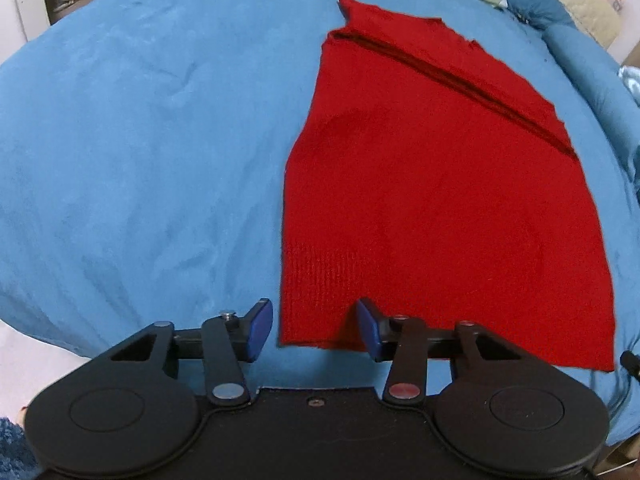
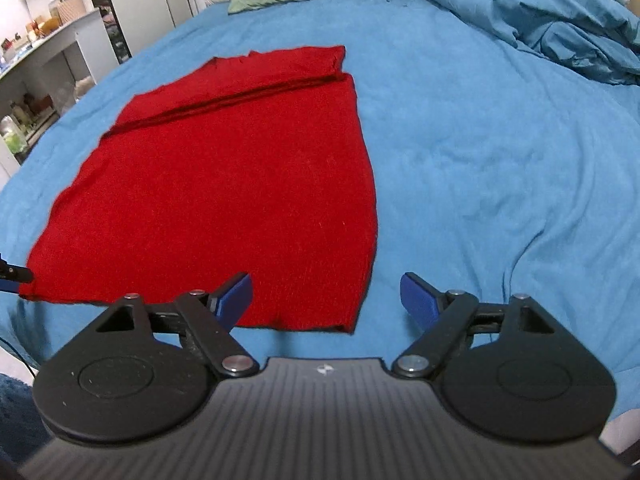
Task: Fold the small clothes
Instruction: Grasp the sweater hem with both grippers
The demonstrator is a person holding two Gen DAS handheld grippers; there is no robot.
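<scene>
Nearest us, left gripper point(image 1: 314, 330) half-open astride the near-left hem corner, right gripper point(image 2: 326, 300) wide over the near-right corner of the red knit garment point(image 1: 432, 184), flat on the blue bedcover point(image 1: 140, 140); soft, light, we judge—pinch corners.
</scene>
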